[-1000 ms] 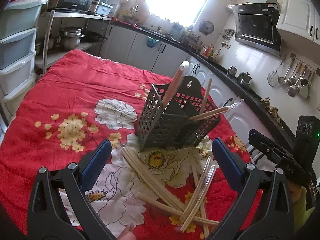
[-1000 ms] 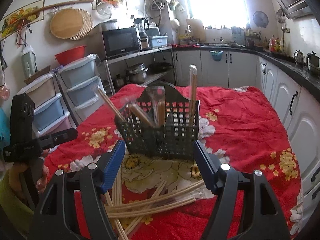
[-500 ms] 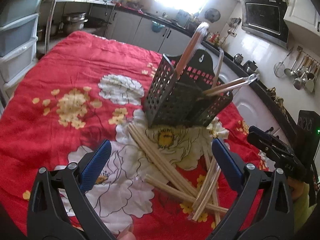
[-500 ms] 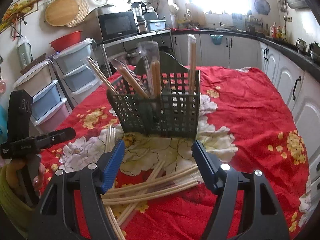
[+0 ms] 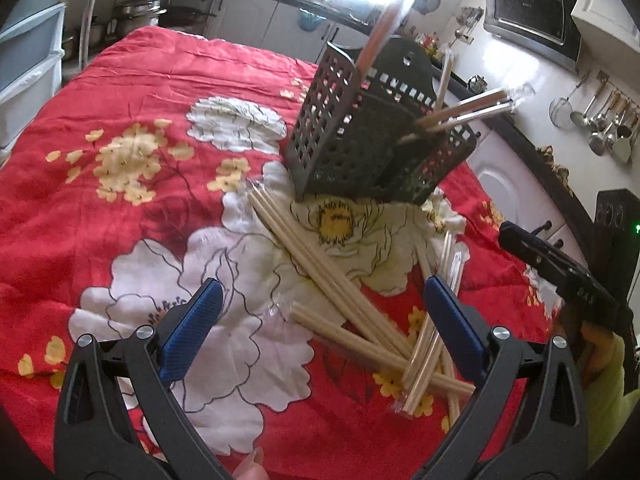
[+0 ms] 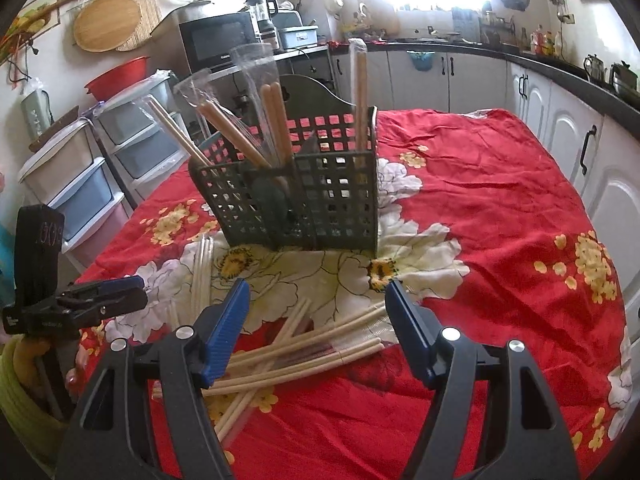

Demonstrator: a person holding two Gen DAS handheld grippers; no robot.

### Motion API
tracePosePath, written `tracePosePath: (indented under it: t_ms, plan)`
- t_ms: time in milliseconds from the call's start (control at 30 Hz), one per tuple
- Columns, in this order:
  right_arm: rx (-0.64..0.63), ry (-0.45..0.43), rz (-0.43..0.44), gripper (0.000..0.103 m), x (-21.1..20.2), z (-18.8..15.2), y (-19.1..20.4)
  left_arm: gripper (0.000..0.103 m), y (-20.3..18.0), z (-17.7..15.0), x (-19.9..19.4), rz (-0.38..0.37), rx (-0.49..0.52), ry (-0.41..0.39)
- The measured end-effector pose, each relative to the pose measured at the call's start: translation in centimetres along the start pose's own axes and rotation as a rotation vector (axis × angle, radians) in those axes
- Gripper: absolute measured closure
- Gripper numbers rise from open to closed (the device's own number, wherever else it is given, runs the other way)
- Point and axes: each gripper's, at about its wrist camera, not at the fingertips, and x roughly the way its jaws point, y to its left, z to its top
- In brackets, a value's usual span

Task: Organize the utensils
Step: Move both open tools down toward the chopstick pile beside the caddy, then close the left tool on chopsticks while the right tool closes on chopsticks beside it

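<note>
1. Caddy (image 6: pixel 296 196) stands mid-table (image 6: pixel 500 208); wrapped chopsticks already upright in its compartments, evidently sorted.
2. Loose chopsticks (image 5: pixel 340 292) lie crossed on the cloth just before it, awaiting pickup.
3. Left gripper (image 5: pixel 320 316): wide apart, empty, poised over the pile.
4. Right gripper (image 6: pixel 318 320): wide apart, empty, touching nothing.

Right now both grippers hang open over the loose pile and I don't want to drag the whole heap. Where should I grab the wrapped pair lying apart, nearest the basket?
Grip the wrapped chopstick pair near its free upper end, from above, jaws straddling its width; its lower end is buried in the chopstick pile.
</note>
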Motion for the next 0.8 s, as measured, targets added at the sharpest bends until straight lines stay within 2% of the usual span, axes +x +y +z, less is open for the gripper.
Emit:
tracePosePath:
  t_ms: [100, 433, 800]
  plan:
    - [0.008, 0.004, -0.003, 0.035, 0.1, -0.2, -0.2, 0.011, 0.1, -0.3, 0.3, -0.017, -0.009, 0.017]
    - [0.022, 0.020, -0.019, 0.035, 0.7, -0.4, -1.1, 0.035, 0.4, -1.1, 1.7, -0.059, -0.034, 0.078]
    - [0.066, 0.105, -0.049, 0.035, 3.9, -0.7, -3.6, 0.041, 1.3, -0.9, 3.3, -0.059, -0.061, 0.092]
